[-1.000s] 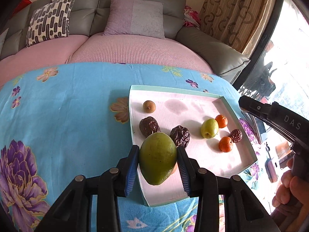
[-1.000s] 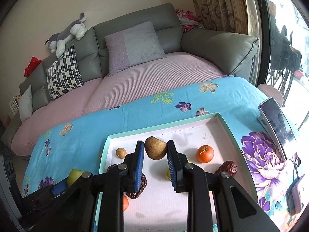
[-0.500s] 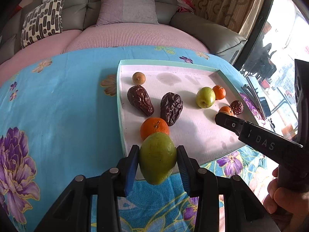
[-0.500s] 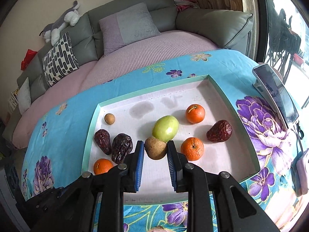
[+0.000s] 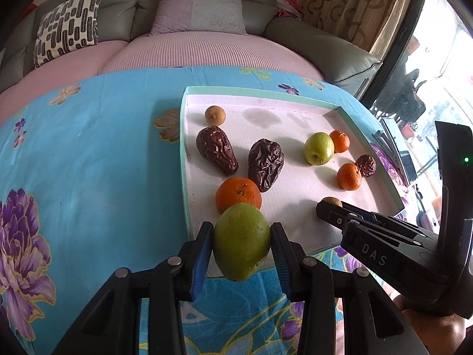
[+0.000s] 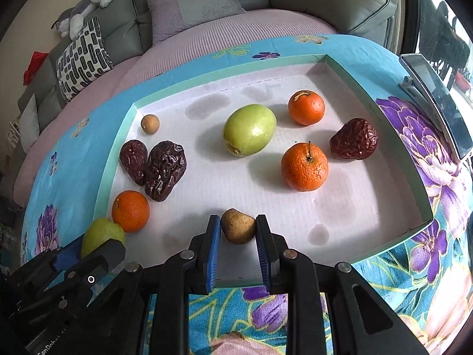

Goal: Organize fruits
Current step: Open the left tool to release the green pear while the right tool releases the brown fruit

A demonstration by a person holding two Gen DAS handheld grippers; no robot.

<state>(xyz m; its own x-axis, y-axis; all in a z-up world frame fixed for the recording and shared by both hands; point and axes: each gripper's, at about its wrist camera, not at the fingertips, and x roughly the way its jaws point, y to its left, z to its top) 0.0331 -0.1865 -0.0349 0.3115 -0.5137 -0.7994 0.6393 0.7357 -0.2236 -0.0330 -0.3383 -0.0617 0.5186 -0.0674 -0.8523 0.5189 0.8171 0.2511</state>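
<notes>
With our left gripper (image 5: pixel 241 238) clamped on the pear (image 5: pixel 241 241) at the tray's (image 6: pixel 113 159) 7 o'clock corner and our right gripper (image 6: pixel 238 232) clamped on the brown fruit (image 6: pixel 238 230) near 6, we should lower both gently beside matching fruit, then release.

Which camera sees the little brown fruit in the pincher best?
The right wrist view: the brown fruit sits whole between the right gripper pads, close to the lens. The left wrist view shows only a sliver of it behind that gripper's tip.
</notes>
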